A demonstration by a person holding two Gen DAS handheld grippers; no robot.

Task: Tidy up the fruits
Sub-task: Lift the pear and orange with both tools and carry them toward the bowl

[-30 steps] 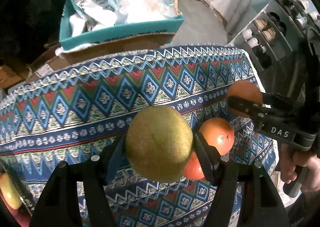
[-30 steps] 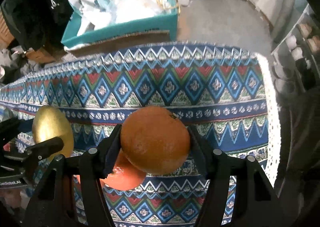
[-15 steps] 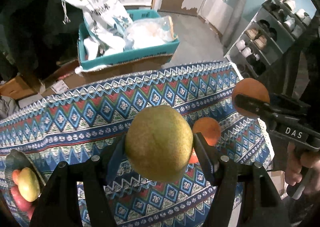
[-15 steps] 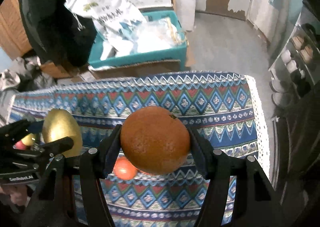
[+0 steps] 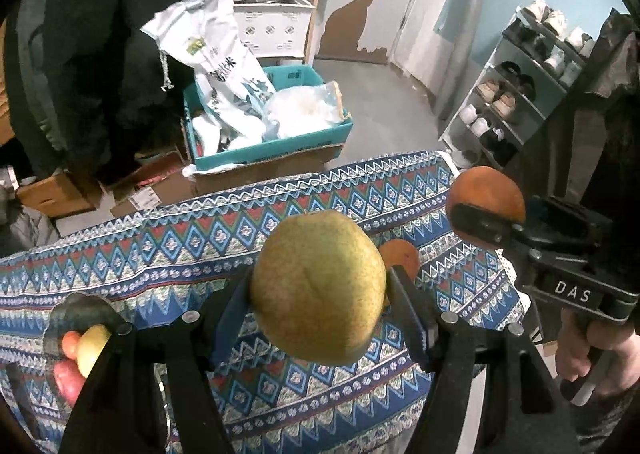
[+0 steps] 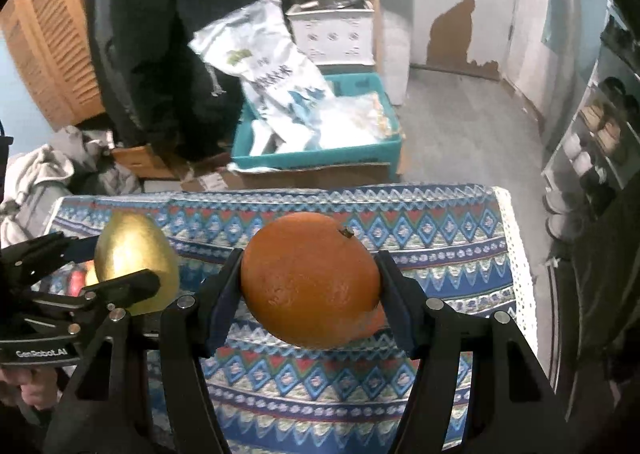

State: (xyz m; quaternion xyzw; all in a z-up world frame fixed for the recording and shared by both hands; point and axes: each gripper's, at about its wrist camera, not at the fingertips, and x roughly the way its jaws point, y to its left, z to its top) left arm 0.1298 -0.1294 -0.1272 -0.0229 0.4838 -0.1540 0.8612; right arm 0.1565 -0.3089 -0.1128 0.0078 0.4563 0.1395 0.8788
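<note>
Your left gripper (image 5: 318, 286) clamps a pear (image 5: 318, 286) above the cloth-covered counter (image 5: 160, 254); your right gripper (image 6: 310, 280) grips an orange (image 6: 310, 280) (another orange (image 5: 400, 254) lies below).

Two grippers, one pear (image 5: 318, 286), two oranges: one gripped (image 6: 310, 280), one on the cloth (image 5: 400, 254). Lower left of the left view, about three small fruits (image 5: 92, 348) in a dish.
</note>
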